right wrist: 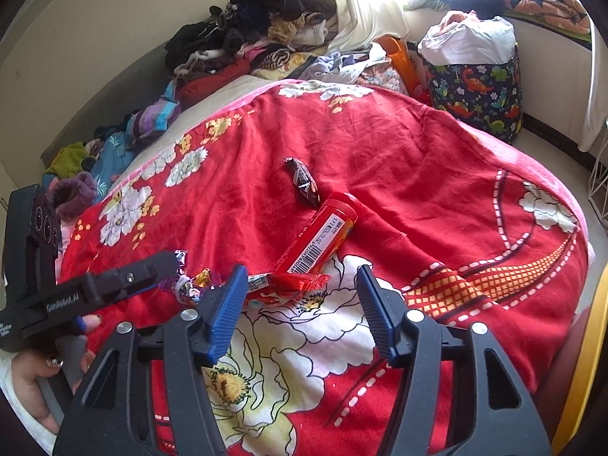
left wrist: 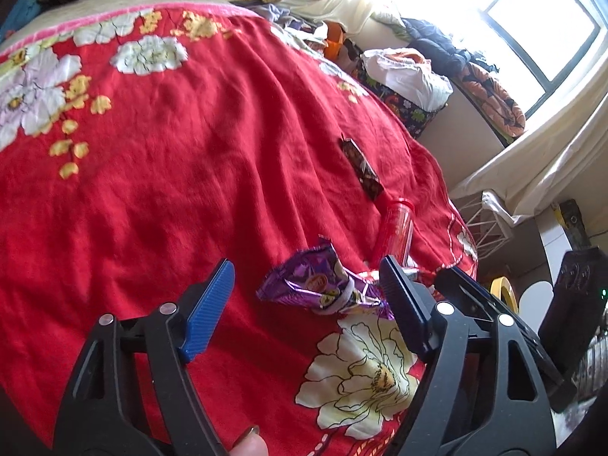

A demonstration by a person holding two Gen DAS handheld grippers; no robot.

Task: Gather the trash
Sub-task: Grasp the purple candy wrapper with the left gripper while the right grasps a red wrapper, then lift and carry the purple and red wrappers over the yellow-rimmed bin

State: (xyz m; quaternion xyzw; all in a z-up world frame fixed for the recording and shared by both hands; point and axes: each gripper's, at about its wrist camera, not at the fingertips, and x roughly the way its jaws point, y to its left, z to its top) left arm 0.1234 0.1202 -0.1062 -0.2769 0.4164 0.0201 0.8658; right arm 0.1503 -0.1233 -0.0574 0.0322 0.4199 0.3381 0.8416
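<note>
Left wrist view: the left claw (left wrist: 306, 296) stands apart around a crumpled purple wrapper (left wrist: 323, 285) on the red blanket (left wrist: 190, 133), pads not pressing; it looks light, crackly and slippery, best pinched at its bunched middle; the right claw (right wrist: 300, 304), also apart, frames a flat red packet (right wrist: 285, 283); just beyond lie a stiff red tube (right wrist: 323, 239), likely to roll, and a dark wrapper (right wrist: 304, 182).
</note>
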